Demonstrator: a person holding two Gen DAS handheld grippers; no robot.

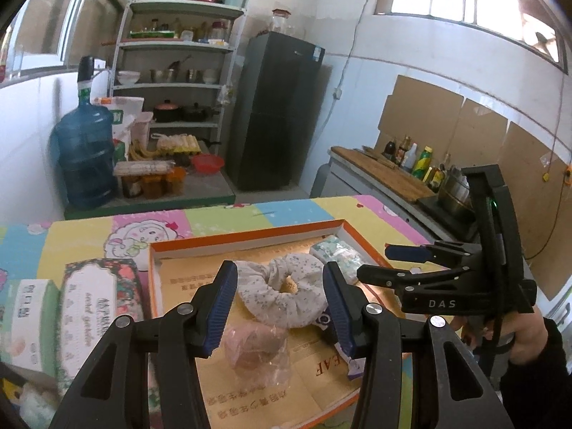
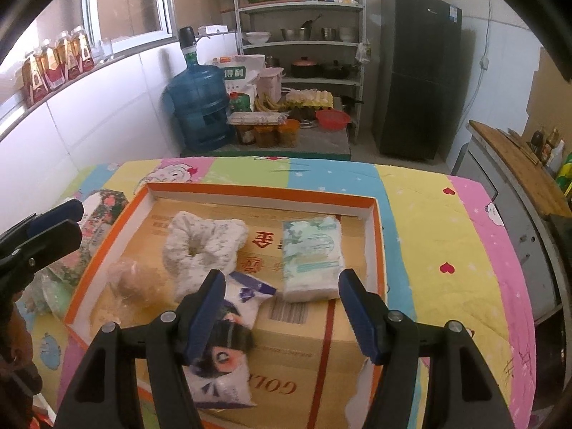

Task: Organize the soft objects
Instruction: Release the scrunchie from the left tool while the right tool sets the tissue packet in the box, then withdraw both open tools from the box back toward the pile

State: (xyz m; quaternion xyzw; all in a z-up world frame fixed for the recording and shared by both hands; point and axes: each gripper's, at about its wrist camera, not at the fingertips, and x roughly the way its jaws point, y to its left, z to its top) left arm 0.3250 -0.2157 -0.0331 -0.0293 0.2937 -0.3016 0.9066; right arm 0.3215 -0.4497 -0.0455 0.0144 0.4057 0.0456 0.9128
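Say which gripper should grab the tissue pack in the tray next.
Right. The right gripper hangs open just short of the tissue pack, at the tray's right side. The left gripper is lined up with the scrunchie instead.

I see a soft floral cloth ring (image 1: pixel 282 291) beside a glossy, crinkled plastic bag (image 1: pixel 255 352) at its seven o'clock, on the matt cardboard tray (image 1: pixel 250 237); tablecloth (image 2: pixel 439 221) looks quilted.
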